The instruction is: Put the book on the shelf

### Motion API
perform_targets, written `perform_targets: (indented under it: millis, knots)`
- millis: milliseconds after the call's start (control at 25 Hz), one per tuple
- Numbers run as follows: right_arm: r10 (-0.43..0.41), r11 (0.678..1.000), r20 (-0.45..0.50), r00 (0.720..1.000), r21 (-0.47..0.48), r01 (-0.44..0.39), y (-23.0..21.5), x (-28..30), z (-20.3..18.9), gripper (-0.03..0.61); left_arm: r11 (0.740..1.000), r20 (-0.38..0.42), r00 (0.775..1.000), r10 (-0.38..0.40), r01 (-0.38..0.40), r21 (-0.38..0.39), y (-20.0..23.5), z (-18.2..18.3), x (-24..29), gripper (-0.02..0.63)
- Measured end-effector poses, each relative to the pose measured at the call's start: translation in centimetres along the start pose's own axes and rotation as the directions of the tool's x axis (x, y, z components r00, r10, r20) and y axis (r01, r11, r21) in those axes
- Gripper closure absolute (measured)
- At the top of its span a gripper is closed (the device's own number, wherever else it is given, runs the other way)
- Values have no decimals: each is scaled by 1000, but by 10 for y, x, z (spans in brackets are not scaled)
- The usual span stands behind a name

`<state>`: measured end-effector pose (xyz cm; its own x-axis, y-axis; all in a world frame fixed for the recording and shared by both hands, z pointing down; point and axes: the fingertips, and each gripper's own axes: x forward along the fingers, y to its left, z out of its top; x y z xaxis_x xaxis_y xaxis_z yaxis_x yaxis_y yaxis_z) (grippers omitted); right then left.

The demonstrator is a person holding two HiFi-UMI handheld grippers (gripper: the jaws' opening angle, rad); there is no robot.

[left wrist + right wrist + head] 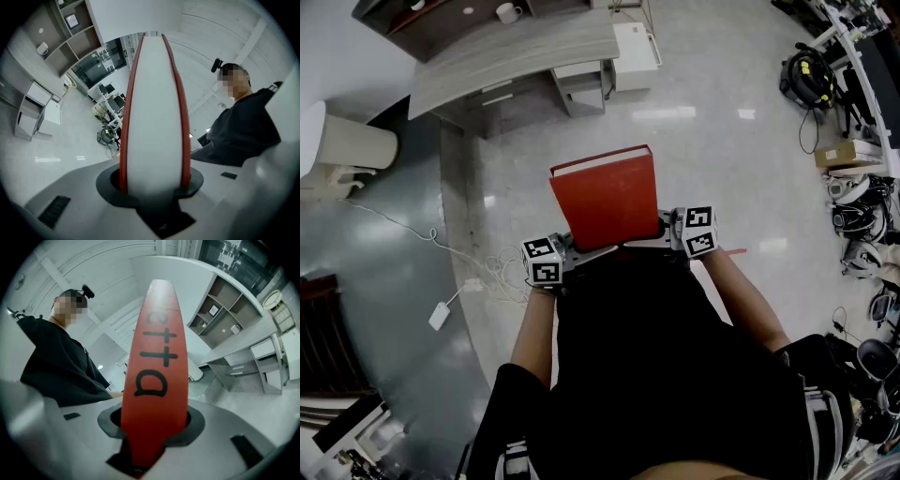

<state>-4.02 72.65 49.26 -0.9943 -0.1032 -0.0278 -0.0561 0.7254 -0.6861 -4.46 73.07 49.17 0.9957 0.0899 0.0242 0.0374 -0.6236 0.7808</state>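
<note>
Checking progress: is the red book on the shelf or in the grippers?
Not yet: the red book is gripped by left gripper and right gripper, held over the floor, apart from the shelf.

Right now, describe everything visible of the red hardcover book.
The red hardcover book is closed: plain red covers, white page block, black lettering on the spine. It is held roughly flat, cover up, in mid-air above the pale floor, in front of the person. The left tool clamps its page-edge side, the right tool its spine side, both at the end nearest the person. Nothing else touches it.
</note>
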Motion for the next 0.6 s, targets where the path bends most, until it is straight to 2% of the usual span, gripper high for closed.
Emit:
perform_targets:
  millis: [200, 360, 600]
  knots:
    - [5, 1000, -9, 1000, 10, -5, -2, -21, -8, 419, 1000, -8, 1000, 5, -5, 10, 4, -10, 21, 454]
    - [32, 998, -20, 999, 58, -31, 2, -31, -12, 410, 999, 12, 1000, -4, 5, -48, 2, -15, 33, 454]
    - [18, 999, 15, 1000, 31, -19, -10, -38, 1, 407, 999, -16, 1000, -8, 8, -35, 11, 0, 39, 454]
